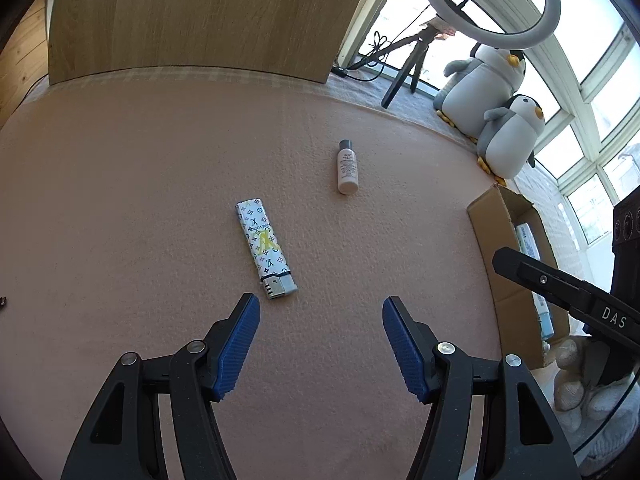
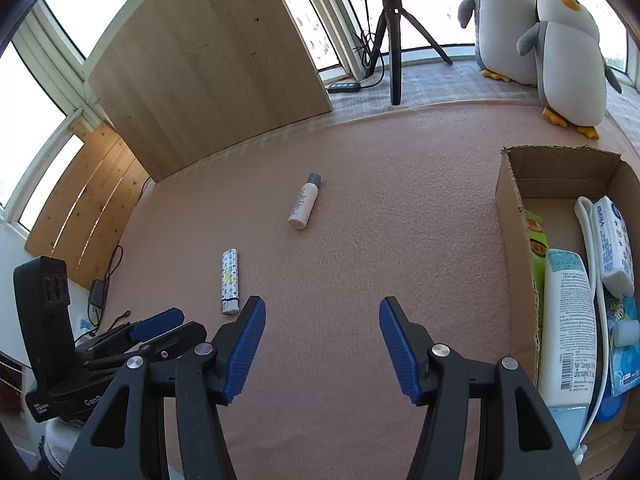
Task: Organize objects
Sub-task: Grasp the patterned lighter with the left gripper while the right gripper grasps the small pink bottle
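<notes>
A white patterned lighter (image 1: 266, 249) (image 2: 230, 282) lies flat on the pink mat, its metal end toward me. Beyond it rests a small pale bottle (image 1: 346, 168) (image 2: 304, 202) with a grey cap, on its side. My left gripper (image 1: 321, 312) hovers open just short of the lighter, which sits ahead of its left finger; nothing is between the blue pads. My right gripper (image 2: 322, 314) is open and empty too, with the lighter to its left and the bottle further ahead. A cardboard box (image 2: 510, 196) (image 1: 486, 216) at the right holds a lotion bottle (image 2: 568, 328), a tissue pack and other items.
Two penguin plush toys (image 2: 568, 56) (image 1: 508, 136) stand at the mat's far right edge. A tripod (image 2: 394, 40) with a ring light and a wooden board (image 2: 208, 60) stand behind the mat. The left gripper (image 2: 156, 326) shows low left in the right wrist view.
</notes>
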A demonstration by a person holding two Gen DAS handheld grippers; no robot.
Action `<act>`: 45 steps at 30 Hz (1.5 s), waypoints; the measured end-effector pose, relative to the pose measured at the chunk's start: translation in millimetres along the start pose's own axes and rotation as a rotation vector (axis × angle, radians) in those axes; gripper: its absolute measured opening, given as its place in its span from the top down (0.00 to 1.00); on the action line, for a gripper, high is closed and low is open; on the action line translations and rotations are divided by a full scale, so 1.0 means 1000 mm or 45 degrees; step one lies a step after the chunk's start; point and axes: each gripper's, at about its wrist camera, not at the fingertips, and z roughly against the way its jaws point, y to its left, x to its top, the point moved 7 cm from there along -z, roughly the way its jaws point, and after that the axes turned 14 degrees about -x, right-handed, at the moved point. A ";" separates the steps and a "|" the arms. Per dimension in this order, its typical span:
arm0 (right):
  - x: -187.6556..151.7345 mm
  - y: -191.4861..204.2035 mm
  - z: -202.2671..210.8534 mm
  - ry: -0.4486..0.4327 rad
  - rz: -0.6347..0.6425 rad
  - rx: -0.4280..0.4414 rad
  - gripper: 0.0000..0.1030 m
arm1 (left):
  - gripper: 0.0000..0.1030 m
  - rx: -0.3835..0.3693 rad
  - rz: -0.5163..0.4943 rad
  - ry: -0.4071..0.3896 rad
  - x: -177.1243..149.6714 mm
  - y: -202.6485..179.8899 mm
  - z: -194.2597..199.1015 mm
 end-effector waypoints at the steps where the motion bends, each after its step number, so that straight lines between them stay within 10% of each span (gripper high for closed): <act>1: 0.001 0.000 -0.001 0.001 -0.002 -0.003 0.46 | 0.35 0.005 0.009 0.002 0.001 0.004 -0.002; 21: 0.045 0.020 -0.054 0.078 0.049 -0.012 0.47 | 0.36 0.113 0.008 0.063 0.026 0.038 -0.048; 45: 0.083 0.067 -0.155 0.168 0.217 -0.191 0.69 | 0.77 0.150 -0.073 0.060 0.028 0.064 -0.050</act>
